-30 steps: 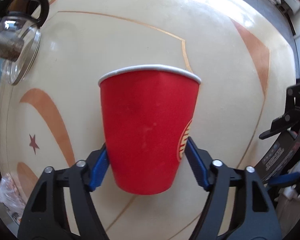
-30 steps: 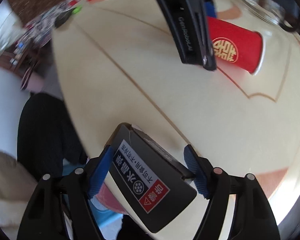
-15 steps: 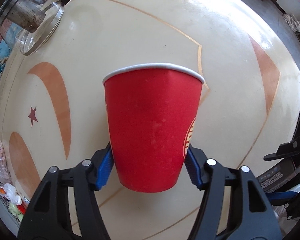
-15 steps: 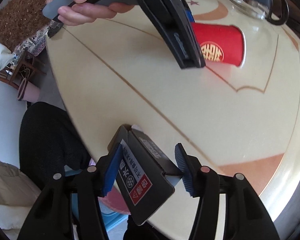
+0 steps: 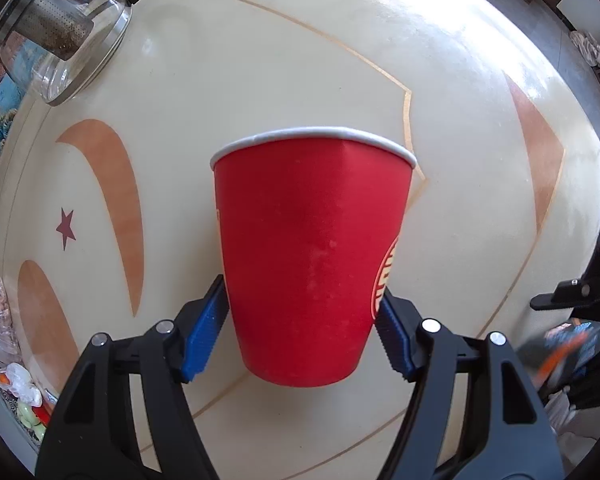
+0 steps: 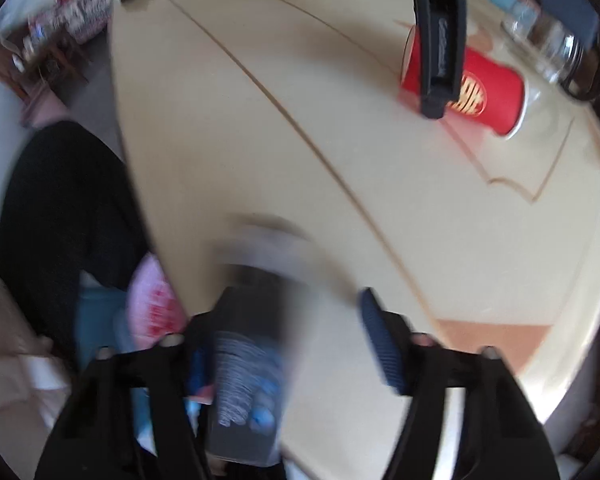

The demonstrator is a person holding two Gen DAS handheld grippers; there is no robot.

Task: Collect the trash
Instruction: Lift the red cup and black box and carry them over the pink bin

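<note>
A red paper cup [image 5: 308, 260] with a gold emblem lies on its side on the cream round table [image 5: 300, 60]. My left gripper [image 5: 300, 332] points down over it. Its blue pads [image 5: 204, 332] touch the cup on both sides near the base while the jaws are opening. The right wrist view shows the same cup [image 6: 488, 92] behind one of the left gripper's fingers [image 6: 440, 60]. My right gripper [image 6: 288, 352] hangs at the table's edge with its jaws closing. A blurred dark box [image 6: 244, 360] leans on the left pad, and a gap separates it from the right pad.
A glass pot with a metal strainer [image 5: 60, 36] stands on the table's far side, beyond the cup. Plastic bags of scraps [image 5: 8, 340] sit at the left rim. A person's dark trouser leg [image 6: 60, 220] is beside the table edge, with a pink and blue object [image 6: 152, 300] below it.
The left view has rolled, so the glass pot has shifted rightward while the cup stays between the pads. In the right view the dark box has turned from lying flat to standing against the left pad, now blurred.
</note>
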